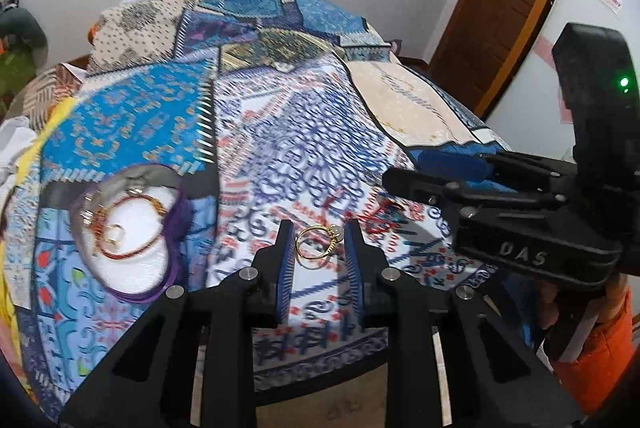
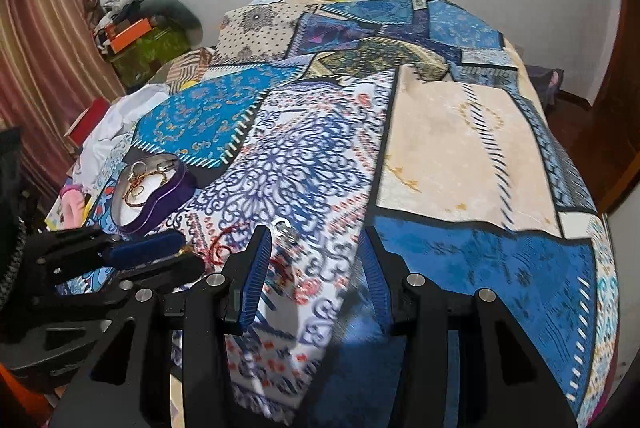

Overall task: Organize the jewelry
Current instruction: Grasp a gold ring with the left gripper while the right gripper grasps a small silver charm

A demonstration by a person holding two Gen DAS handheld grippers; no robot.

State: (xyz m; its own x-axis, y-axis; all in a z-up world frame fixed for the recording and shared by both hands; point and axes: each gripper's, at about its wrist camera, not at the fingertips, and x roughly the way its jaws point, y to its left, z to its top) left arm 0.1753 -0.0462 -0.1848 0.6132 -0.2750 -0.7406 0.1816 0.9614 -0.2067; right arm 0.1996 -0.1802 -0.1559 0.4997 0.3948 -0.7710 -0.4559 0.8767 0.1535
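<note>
L wrist view: left gripper (image 1: 319, 234) pointed down at the patchwork bedspread (image 1: 280, 131). Jaws narrowed, with the gold ring (image 1: 316, 257) standing between the blue pads at the very tips. Pads look to pinch it on both sides, so read as clenched on the ring; contact on the stone side is not 100% clear. Heart-shaped tin (image 1: 176, 228) sits to the left on the cloth, near but apart: purple wall, white lining, lid off. Inside: a red cord bracelet (image 1: 136, 203) plus a couple of small gold/silver pcs, blurred, can't ID each. Right gripper (image 1: 404, 169) comes in from the right edge, over the cloth. Whether its jaws hold anything can't be told from this side. A red squiggle below it may be print or a loose cord, unclear. R wrist view: right gripper's jaws stand apart w/ nothing between them, only bedspread, so released. A small silver piece (image 2: 285, 228) lies on the cloth just beyond its left finger, and a thin red loop (image 2: 220, 248) beside that. Tin at left w/ same contents; left gripper shows a gold glint at its tip. Progress, est.: partly done. Several pcs are in the tin and the ring is in hand but not yet placed. At least the silver pc, maybe the red loop, are left to collect. No lid in view.
</note>
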